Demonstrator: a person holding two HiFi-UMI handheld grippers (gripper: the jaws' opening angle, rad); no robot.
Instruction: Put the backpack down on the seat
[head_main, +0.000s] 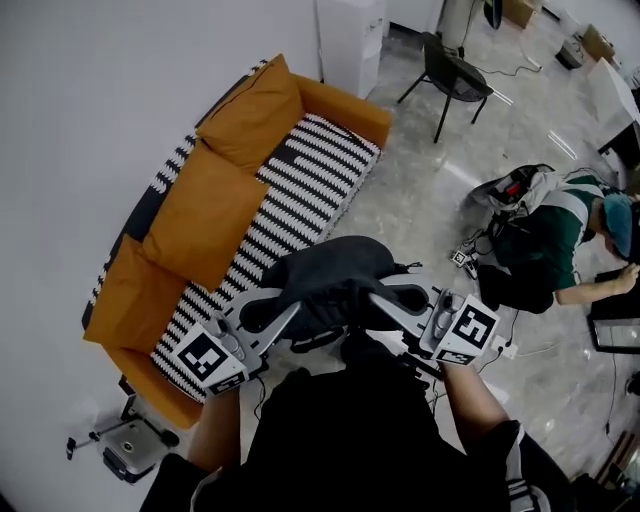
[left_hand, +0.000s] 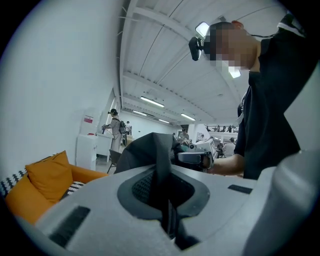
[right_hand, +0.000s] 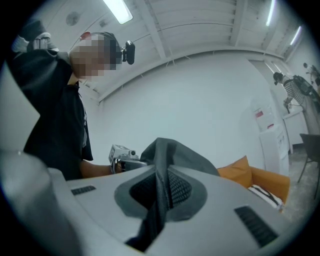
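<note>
**Backpack held between both grippers, in front of the sofa**

In the head view the dark grey backpack sits in the lower middle of the frame, carried between the two grippers just ahead of the person's black-clad torso. The left gripper grips it from the left and the right gripper from the right. In the picture the bag's top edge overlaps the near end of the black-and-white striped seat of the orange sofa, which runs diagonally toward the upper left. Three orange cushions lean along the sofa's back.

The left gripper view shows that gripper's jaws closed narrowly on a fold of dark backpack fabric. The right gripper view shows the same: jaws pinched together on a strip of the bag's fabric. In both views the bag bulges up beyond the jaws.

At the right of the head view another person crouches on the pale floor, and a black chair stands near the top.
</note>
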